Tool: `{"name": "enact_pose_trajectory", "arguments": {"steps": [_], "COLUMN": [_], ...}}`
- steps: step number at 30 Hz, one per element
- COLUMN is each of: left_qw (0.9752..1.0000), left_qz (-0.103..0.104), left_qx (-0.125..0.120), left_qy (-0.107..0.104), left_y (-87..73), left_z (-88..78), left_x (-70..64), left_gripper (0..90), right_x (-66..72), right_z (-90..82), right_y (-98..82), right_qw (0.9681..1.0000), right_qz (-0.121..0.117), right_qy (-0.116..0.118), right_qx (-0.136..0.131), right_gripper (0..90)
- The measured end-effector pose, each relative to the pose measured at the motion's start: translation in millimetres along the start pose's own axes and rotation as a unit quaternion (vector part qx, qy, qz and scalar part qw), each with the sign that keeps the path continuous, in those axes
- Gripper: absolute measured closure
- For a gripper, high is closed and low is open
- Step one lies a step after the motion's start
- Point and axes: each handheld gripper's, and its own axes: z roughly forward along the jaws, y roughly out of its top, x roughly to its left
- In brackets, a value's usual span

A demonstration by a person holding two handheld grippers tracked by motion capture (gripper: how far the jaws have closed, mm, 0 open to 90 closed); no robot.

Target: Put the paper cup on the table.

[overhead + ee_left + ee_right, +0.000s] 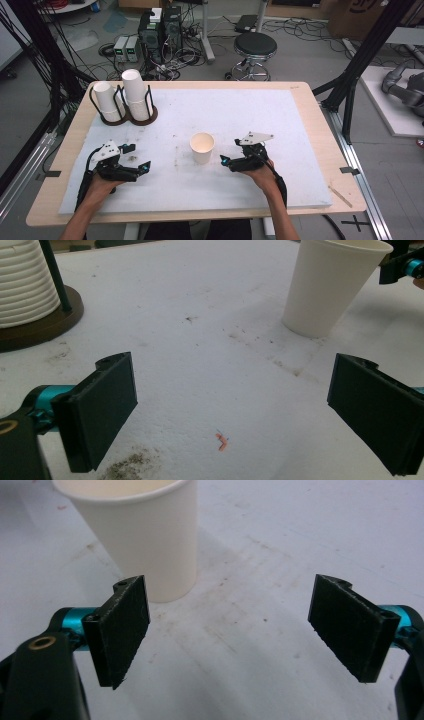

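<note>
Paper cup (202, 147) upright near the middle of the white-padded worktop (260, 115), between the two hands. Right hand-held gripper (229, 152) just beside the cup, jaws spread wide with nothing between them, cup off to one side in the right gripper view. Left hand-held gripper (138, 156) likewise released, well apart from the cup, low over a bare stretch of pad.

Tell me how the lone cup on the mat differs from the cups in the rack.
The lone cup stands upright, mouth up, by itself on the white mat; the rack cups sit upside down, stacked inside a dark wire rack at the far left corner. Both are plain white paper cups.
</note>
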Motion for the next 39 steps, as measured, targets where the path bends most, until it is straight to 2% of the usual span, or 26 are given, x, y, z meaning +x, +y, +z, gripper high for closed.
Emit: {"name": "enact_pose_trajectory", "arguments": {"steps": [5,11,13,16,19,20,22,33,39], "left_qw": [1.0000,1.0000,1.0000,0.9999,0.9997,0.9997,0.9996,0.9993,0.9987], "left_qz": [0.004,0.001,0.001,0.007,0.006,0.006,0.006,0.005,0.000], "left_qx": [0.000,0.002,0.001,0.001,-0.003,-0.003,-0.005,-0.007,-0.008], "left_qy": [-0.003,-0.003,-0.004,-0.011,-0.023,-0.025,-0.025,-0.037,-0.050], "left_y": [0.0,0.1,0.1,0.0,-0.4,-0.4,-0.5,-0.7,-0.8], "left_z": [-0.1,0.2,0.2,-0.1,-1.2,-1.5,-1.5,-1.8,-2.3], "left_x": [-0.7,0.0,-0.1,-0.2,0.5,0.9,0.8,1.7,4.0], "left_gripper": [5.6,5.6,5.6,5.6,5.6,5.6,5.6,5.6,5.6], "right_x": [-7.4,-14.3,-17.3,-20.7,-22.4,-22.3,-23.6,-27.7,-30.7], "right_z": [-8.1,-15.1,-16.7,-18.6,-22.4,-23.7,-26.0,-27.9,-28.4], "right_y": [-5.3,-13.7,-18.0,-21.9,-22.3,-22.2,-22.3,-30.0,-36.3], "right_qw": [0.9996,0.9978,0.9975,0.9981,0.9984,0.9981,0.9979,0.9982,0.9974], "right_qz": [0.018,0.039,0.044,0.040,0.025,0.028,0.023,0.026,0.020], "right_qy": [-0.011,-0.038,-0.039,-0.026,-0.009,-0.004,0.001,0.012,0.038], "right_qx": [-0.020,-0.037,-0.040,-0.038,-0.050,-0.054,-0.061,-0.053,-0.057], "right_gripper": [17.5,17.5,17.5,17.5,17.4,17.4,17.4,17.5,17.5]}}
